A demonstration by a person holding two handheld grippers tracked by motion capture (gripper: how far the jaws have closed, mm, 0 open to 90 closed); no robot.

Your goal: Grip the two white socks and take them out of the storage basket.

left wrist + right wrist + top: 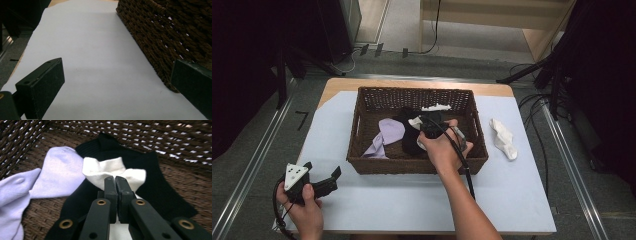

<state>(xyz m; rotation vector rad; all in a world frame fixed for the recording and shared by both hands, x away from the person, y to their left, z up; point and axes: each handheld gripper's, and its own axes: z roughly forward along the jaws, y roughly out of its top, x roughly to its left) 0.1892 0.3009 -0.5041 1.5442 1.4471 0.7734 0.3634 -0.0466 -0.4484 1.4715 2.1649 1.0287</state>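
A brown wicker basket (417,165) stands mid-table and holds a lavender sock (388,134), a black sock (409,137) and a white sock (415,121). My right gripper (428,126) reaches into the basket, shut on that white sock. The right gripper view shows the gripper (115,180) pinching the white sock (100,168) over the black sock (157,187), with the lavender sock (60,172) to the left. My left gripper (322,169) rests open at the table's front left. In its own view this gripper (117,75) holds nothing, with the basket (160,37) beside the right jaw.
Another white sock (503,138) lies on the white table sheet (412,200) to the right of the basket. A further white piece (435,107) sits against the basket's far wall. Cables and dark stands surround the table on the floor.
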